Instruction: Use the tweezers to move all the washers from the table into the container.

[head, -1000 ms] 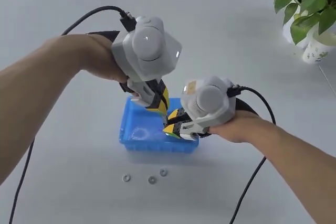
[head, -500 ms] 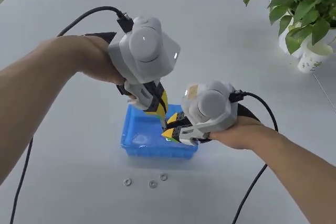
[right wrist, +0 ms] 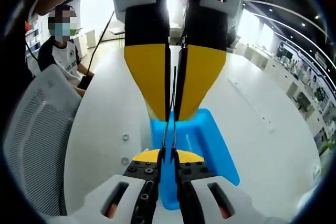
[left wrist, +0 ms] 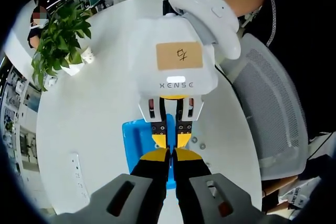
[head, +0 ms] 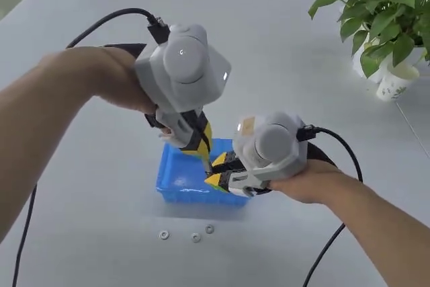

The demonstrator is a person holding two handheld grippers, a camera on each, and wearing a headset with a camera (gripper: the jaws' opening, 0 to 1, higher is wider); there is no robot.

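Three small metal washers [head: 195,237] lie on the white table just in front of the blue container [head: 176,181]. Over the container's right part, my left gripper [head: 205,156] points down and my right gripper [head: 213,178] points left, tip to tip. In the right gripper view, thin metal tweezers [right wrist: 168,132] run from between the left gripper's [right wrist: 170,114] yellow jaws down into my right gripper [right wrist: 167,157], and both are shut on them. In the left gripper view, my left gripper [left wrist: 171,153] faces the right gripper [left wrist: 170,139] above the container [left wrist: 134,135], with washers [left wrist: 202,146] beside it.
A potted plant [head: 383,25] in a white pot [head: 395,80] stands at the table's far right. Black cables trail from both grippers. A mesh chair [left wrist: 268,103] stands by the table edge, and a seated person [right wrist: 63,45] is beyond it.
The head camera has tilted, so the picture has shifted down. Both grippers stay tip to tip over the container, and the washers lie where they were.
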